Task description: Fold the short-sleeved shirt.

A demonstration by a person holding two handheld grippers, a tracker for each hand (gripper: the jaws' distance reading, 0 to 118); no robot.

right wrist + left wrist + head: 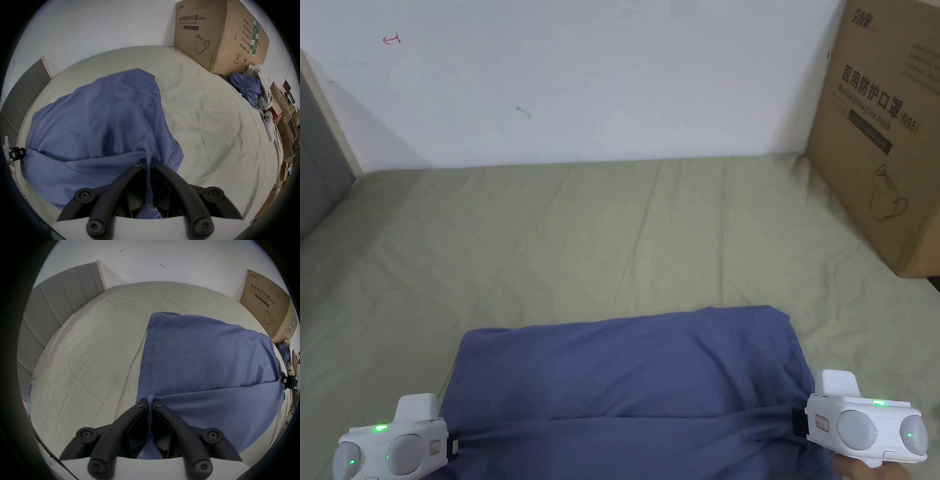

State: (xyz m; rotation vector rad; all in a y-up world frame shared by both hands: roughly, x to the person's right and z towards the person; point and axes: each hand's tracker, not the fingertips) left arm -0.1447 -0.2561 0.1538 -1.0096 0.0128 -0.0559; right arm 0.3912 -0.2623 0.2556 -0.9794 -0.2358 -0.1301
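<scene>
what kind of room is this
Likely a bedroom used partly for storage: a bed with a grey padded headboard, a big cardboard box against the wall, more boxes beside it.

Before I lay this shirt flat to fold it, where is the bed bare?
Bare sheet runs from the shirt to the wall, and left to the headboard. The right is crowded: cardboard box, piled clothes.

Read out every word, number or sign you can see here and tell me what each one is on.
"医用防护口罩 (N95)": front of the cardboard box.
Fainter line under it, corner logo, side columns: too blurred.
Stickers on left tool and right tool: too small.
Red mark on the wall: a scribble, no word.
</scene>
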